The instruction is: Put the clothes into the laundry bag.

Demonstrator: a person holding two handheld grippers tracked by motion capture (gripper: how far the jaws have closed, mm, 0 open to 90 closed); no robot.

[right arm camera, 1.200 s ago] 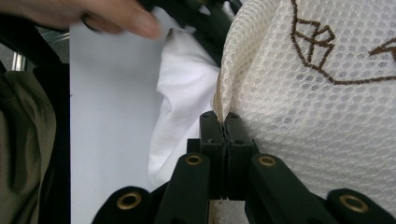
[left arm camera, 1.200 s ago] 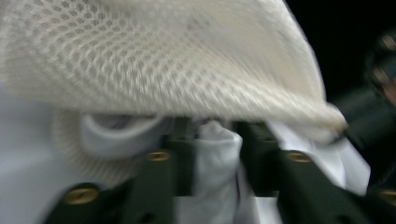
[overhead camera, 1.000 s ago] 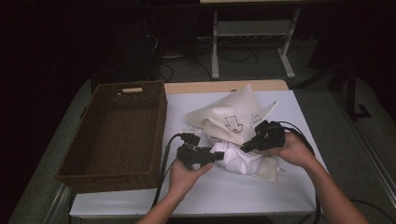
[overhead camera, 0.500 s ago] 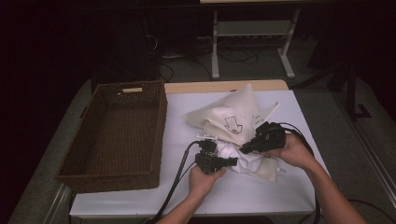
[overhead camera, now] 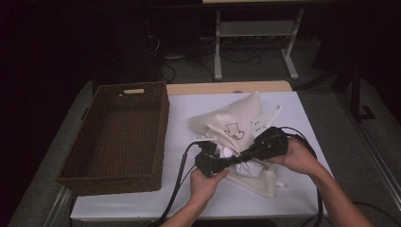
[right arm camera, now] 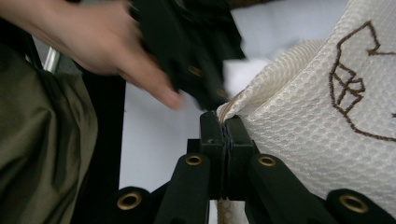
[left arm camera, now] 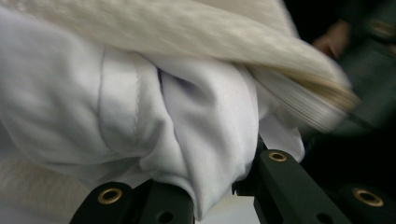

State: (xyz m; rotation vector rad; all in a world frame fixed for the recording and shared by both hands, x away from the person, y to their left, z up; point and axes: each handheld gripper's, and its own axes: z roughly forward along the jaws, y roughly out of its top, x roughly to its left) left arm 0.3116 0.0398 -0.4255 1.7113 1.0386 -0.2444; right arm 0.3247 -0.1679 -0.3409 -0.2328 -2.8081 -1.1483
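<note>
A cream mesh bag (overhead camera: 231,120) with a dark stitched drawing lies on the white table (overhead camera: 189,113). A bunched white cloth (overhead camera: 248,168) sits at its mouth. My left gripper (overhead camera: 222,161) has just been closing, and the white cloth (left arm camera: 187,121) is now pinched between its jaws under the bag's edge (left arm camera: 187,28). My right gripper (overhead camera: 246,153) is shut on the bag's rim. In the right gripper view its jaws (right arm camera: 225,123) meet on the mesh bag (right arm camera: 317,121), with the left gripper (right arm camera: 187,46) blurred just beyond.
A dark brown wicker basket (overhead camera: 163,127) stands empty on the left part of the table. Cables trail from both grippers toward the near edge. A metal stand (overhead camera: 255,42) is on the floor behind the table.
My left hand has moved right to the bag's mouth and its jaws have closed on the white cloth. My right hand has lifted the bag's rim slightly.
</note>
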